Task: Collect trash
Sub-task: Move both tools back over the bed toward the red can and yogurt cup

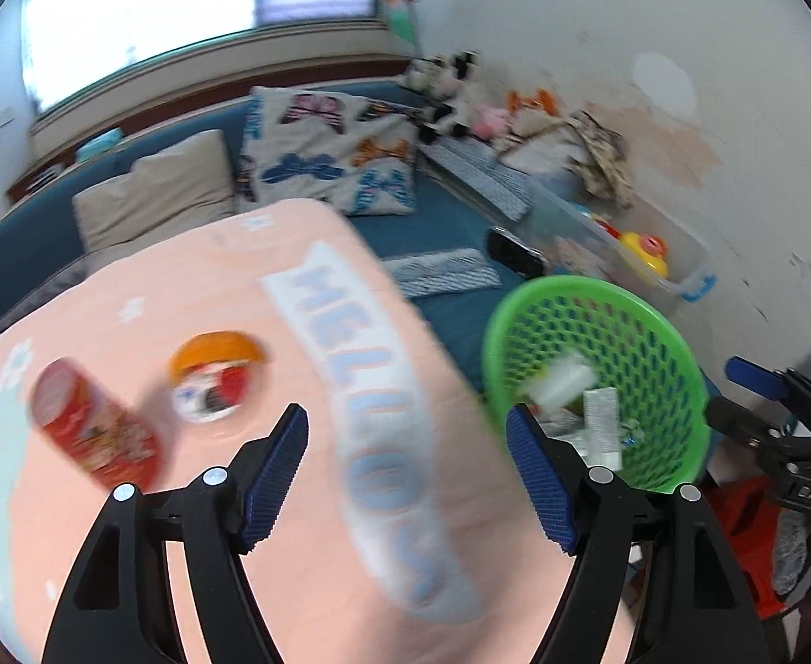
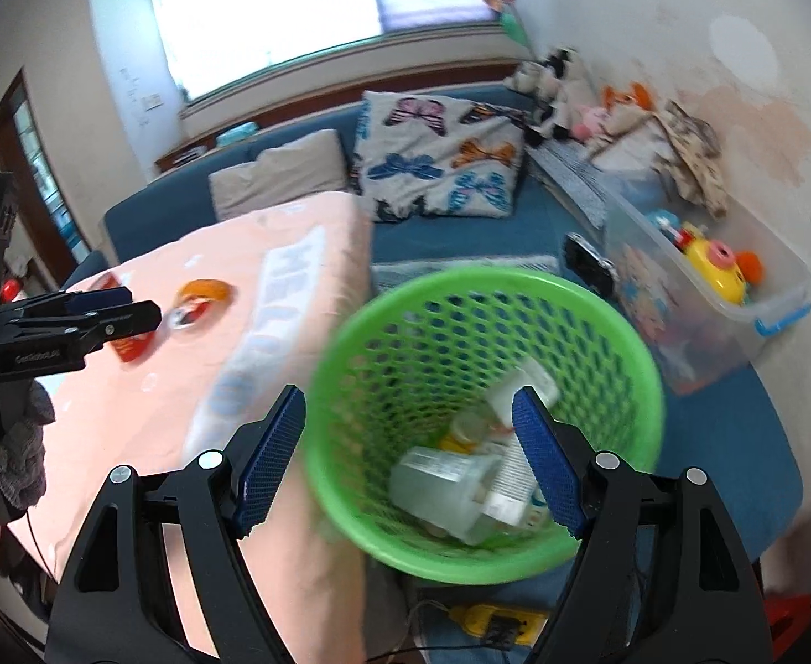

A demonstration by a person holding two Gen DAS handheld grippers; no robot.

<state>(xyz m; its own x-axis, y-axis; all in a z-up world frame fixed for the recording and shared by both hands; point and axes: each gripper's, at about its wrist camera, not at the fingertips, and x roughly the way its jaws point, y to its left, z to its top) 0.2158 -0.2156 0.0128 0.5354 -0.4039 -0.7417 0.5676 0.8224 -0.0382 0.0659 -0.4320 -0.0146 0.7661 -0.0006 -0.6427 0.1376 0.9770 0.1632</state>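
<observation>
Hovering over a pink blanket (image 1: 250,299) printed with pale "HELLO" lettering, the left gripper (image 1: 408,473) has its blue-padded jaws spread wide with nothing between them. Ahead and to its left on the blanket lie a red cylindrical snack can (image 1: 93,429) on its side and, just beside it, a round orange-rimmed snack cup (image 1: 214,373); both are blurred, so their labels cannot be read. The blanket's right edge drops off to a blue bedsheet (image 1: 450,221), and the green mesh basket (image 1: 676,343) stands just past that edge, with bare pink fabric between the can and the basket. The right gripper (image 2: 408,462) is likewise wide open and holds nothing, poised directly above the basket (image 2: 383,332). Only the right wrist view looks straight down into the basket, showing a clear plastic container (image 2: 450,492), a white bottle (image 2: 521,382) and crumpled wrappers at the bottom; it also shows a yellow device (image 2: 494,622) low beside the basket's base. The left wrist view alone shows the can's full length, which in the right wrist view is partly hidden behind the left gripper. A clear toy bin (image 2: 737,276) lines the wall to the right.
</observation>
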